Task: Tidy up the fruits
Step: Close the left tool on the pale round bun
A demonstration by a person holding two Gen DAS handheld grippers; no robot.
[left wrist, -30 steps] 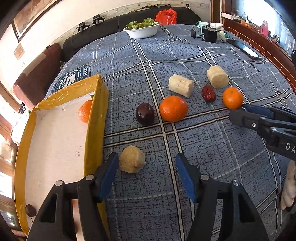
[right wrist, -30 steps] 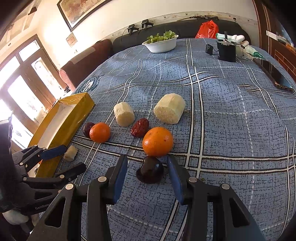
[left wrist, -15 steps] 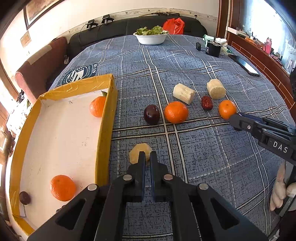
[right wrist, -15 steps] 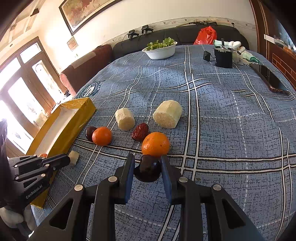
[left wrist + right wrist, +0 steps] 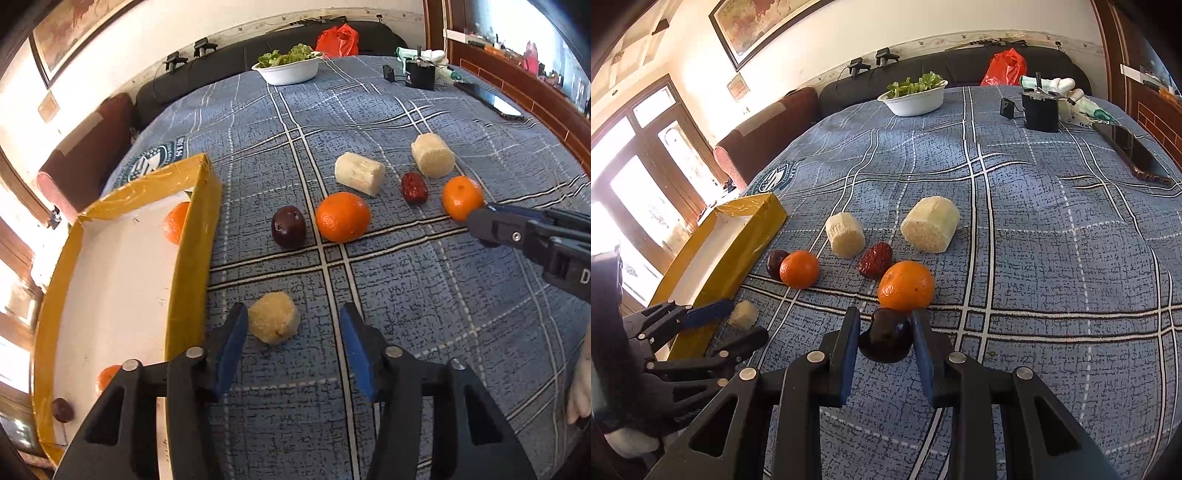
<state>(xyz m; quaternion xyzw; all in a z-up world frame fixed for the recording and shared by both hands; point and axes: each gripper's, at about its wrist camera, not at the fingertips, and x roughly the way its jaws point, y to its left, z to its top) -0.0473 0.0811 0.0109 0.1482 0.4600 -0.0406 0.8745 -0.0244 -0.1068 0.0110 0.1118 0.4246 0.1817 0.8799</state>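
The left gripper [image 5: 291, 332] has just reopened around the pale chunk [image 5: 273, 322]; the right gripper [image 5: 886, 332] closed on the dark plum [image 5: 888, 334].

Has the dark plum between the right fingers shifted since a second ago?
No. The dark plum still sits just short of the near orange; the right gripper has just been closing onto it.

Cream wall [image 5: 820, 55], framed picture [image 5: 764, 22], dark sofa [image 5: 960, 70], sunlit door [image 5: 646, 177]
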